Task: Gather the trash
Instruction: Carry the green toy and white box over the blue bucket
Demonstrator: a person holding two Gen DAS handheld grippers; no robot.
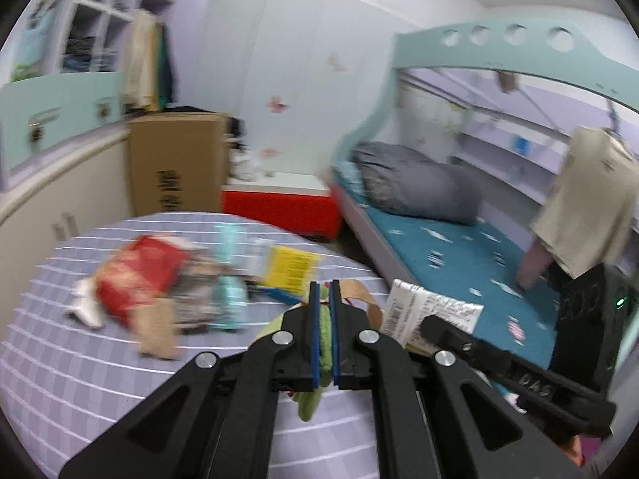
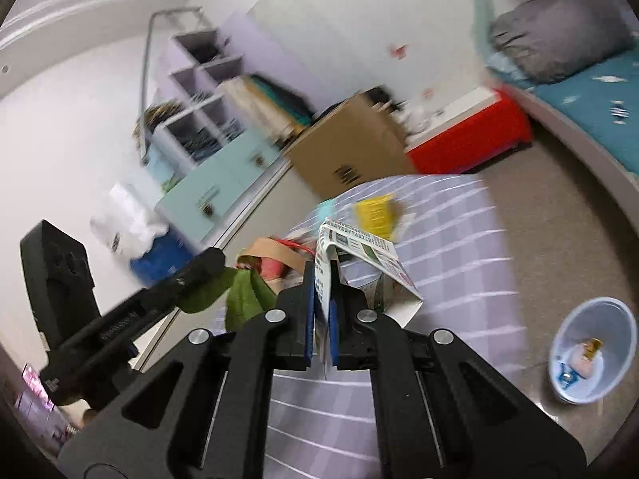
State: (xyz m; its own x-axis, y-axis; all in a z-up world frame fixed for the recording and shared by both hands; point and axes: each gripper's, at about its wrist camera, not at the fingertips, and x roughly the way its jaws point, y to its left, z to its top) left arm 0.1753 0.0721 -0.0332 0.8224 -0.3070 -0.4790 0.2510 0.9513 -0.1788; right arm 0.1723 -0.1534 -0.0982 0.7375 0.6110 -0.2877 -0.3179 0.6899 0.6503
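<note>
The left gripper (image 1: 324,291) has its fingers closed on a green crumpled wrapper (image 1: 325,335), which is pinched between the blue pads and hangs out below them. The right gripper (image 2: 322,275) has its fingers closed on a flattened printed carton (image 2: 361,253), gripped by one edge so that the rest of it fans out ahead and to the right, above the tabletop (image 1: 80,379).

The tabletop is round and covered with a lilac checked cloth. More trash lies in a loose heap toward its far edge: a red packet (image 1: 139,271), a brown paper scrap (image 1: 159,331) near it, a small white piece (image 1: 86,303) at the left of the heap, a teal-and-dark printed wrapper (image 1: 223,299), and a yellow leaflet (image 1: 293,267) close to the far right edge. All of this is motion-blurred. A brown paper strip (image 1: 361,297) curls just beyond the left gripper's fingers.

A pale blue waste bin (image 2: 591,351) stands on the floor off the tabletop's right side, with a few pieces of rubbish already in it. Beyond the far edge stand a cardboard box (image 1: 175,163) and a red storage box (image 1: 279,203), and a bunk bed (image 1: 459,247) with a grey pillow fills the right.
</note>
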